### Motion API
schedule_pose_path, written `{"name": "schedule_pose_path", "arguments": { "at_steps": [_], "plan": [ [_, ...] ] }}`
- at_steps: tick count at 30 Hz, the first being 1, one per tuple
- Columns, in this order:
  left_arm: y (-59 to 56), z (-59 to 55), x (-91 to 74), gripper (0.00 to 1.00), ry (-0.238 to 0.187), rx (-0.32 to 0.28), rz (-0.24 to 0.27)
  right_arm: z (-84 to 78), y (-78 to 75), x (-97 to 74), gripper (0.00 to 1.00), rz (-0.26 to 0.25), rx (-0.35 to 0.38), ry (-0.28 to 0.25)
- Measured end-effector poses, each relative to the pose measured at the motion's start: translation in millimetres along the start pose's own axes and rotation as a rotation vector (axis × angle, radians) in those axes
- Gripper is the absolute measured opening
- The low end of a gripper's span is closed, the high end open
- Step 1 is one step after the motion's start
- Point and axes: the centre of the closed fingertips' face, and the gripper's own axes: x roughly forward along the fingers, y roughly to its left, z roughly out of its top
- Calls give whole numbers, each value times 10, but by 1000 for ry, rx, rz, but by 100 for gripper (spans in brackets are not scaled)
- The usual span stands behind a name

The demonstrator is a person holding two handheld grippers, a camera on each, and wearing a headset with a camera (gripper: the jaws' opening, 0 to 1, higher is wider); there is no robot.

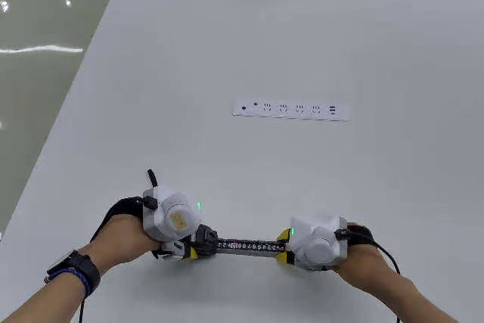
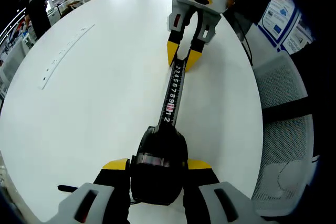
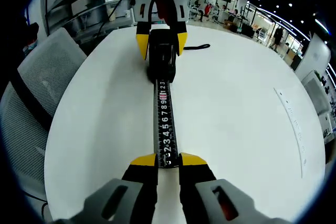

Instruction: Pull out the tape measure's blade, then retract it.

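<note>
While the left gripper (image 2: 157,165) is clamping the black plastic tape measure case (image 3: 161,59) on the white tabletop (image 1: 302,51), the right gripper (image 3: 168,160) is pinching its black numbered blade (image 2: 172,95), partly drawn out; retraction is pending.

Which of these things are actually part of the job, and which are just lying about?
In use: tape measure case, in the left gripper; its blade, drawn out, pinched by the right gripper.
Lying about: power strip on the table; mesh chair beside it.
</note>
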Motion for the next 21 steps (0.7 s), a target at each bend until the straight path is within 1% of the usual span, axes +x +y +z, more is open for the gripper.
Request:
{"name": "schedule_pose_path", "arguments": {
  "at_steps": [11, 21],
  "plan": [
    [-1, 1, 6, 36, 10, 0, -3, -102, -9, -70, 14, -1, 7, 3],
    [-10, 9, 9, 36, 11, -3, -2, -178, -15, -122, 14, -7, 6, 7]
  ]
}}
